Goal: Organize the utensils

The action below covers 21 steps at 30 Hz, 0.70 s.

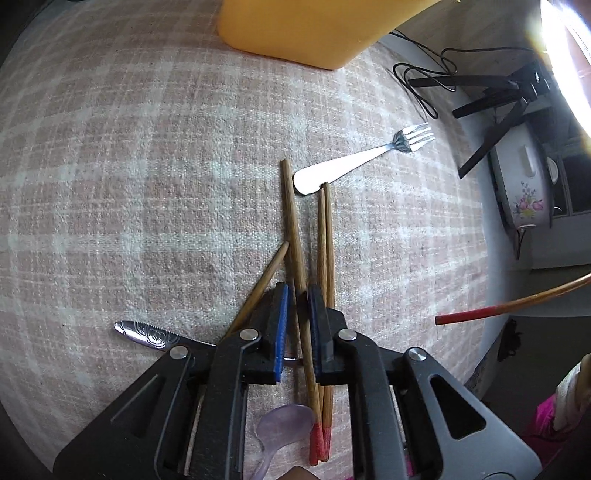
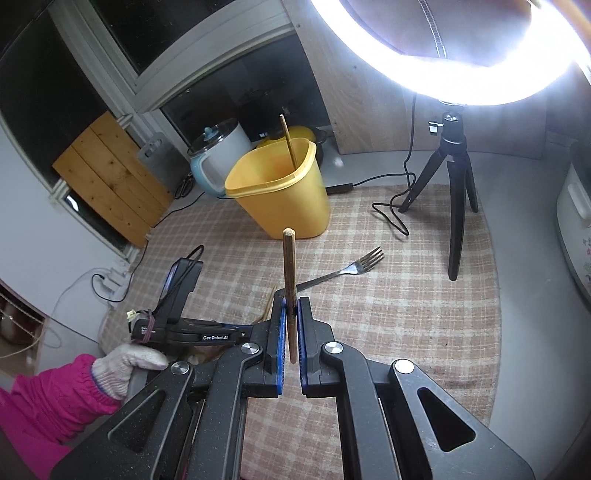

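My left gripper points down at the checked cloth, its blue pads a little apart. A wooden chopstick lies between the pads, and the left pad stands clear of it. Two red-ended chopsticks lie right of it, and another slants off to the left. My right gripper is shut on an upright chopstick. A metal fork lies beyond the chopsticks. The yellow container at the back holds one chopstick.
A patterned knife and a clear purple spoon lie partly under my left gripper. A ring-light tripod and its black cable stand at the cloth's back right. A gloved hand in a pink sleeve holds the left tool.
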Motion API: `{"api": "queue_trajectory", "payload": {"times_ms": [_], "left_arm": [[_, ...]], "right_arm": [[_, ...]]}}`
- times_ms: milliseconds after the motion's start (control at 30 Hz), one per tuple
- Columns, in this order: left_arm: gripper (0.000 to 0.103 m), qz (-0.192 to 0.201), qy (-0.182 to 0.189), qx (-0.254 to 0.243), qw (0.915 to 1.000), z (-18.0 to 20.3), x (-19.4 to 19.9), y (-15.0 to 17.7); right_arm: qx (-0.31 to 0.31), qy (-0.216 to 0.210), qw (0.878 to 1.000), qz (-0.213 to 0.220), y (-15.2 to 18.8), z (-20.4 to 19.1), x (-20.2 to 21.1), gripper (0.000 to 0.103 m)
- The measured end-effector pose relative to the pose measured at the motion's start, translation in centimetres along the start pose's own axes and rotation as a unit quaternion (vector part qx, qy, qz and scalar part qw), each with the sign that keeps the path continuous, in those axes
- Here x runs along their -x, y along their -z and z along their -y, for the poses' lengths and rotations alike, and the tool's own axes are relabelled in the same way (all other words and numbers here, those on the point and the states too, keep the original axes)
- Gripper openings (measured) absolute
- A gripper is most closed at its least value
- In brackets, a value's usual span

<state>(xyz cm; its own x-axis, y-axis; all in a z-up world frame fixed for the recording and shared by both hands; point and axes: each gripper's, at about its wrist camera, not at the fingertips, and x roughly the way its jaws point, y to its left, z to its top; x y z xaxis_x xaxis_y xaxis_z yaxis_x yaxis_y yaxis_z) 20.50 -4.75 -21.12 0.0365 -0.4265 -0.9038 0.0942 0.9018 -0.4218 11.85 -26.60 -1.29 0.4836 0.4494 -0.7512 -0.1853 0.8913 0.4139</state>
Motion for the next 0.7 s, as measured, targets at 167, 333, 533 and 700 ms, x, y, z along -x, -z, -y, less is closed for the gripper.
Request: {"api": "queue_trajectory", "payload": {"times_ms": [167, 333, 533, 700], "left_arm": [[0.009, 0.003, -0.037, -0.021, 0.9991, 1.4, -0.4, -0.4], [0.009, 0.005, -0.078, -0.061, 0.9951, 3.0, -0.9, -0.3], [0.006, 0.027, -0.079, -0.082, 0.9932, 3.7, -1.3, -0.4], [0.004, 0.069, -0.029, -0.045, 0.9962, 2.2, 0.9, 0.0]], "right_arm": [[-0.002, -0.006, 1.0, -0.003, 0.0, 0.5, -0.2, 0.004], [0.003, -0.014, 1.0, -0.004, -0.2, 0.7, -0.5, 0.005], [0.01, -0.02, 1.0, -0.015, 0.0, 0.5, -1.8, 0.005], [0.013, -0.018, 1.0, -0.019, 0.1, 0.3, -2.6, 0.005]]}}
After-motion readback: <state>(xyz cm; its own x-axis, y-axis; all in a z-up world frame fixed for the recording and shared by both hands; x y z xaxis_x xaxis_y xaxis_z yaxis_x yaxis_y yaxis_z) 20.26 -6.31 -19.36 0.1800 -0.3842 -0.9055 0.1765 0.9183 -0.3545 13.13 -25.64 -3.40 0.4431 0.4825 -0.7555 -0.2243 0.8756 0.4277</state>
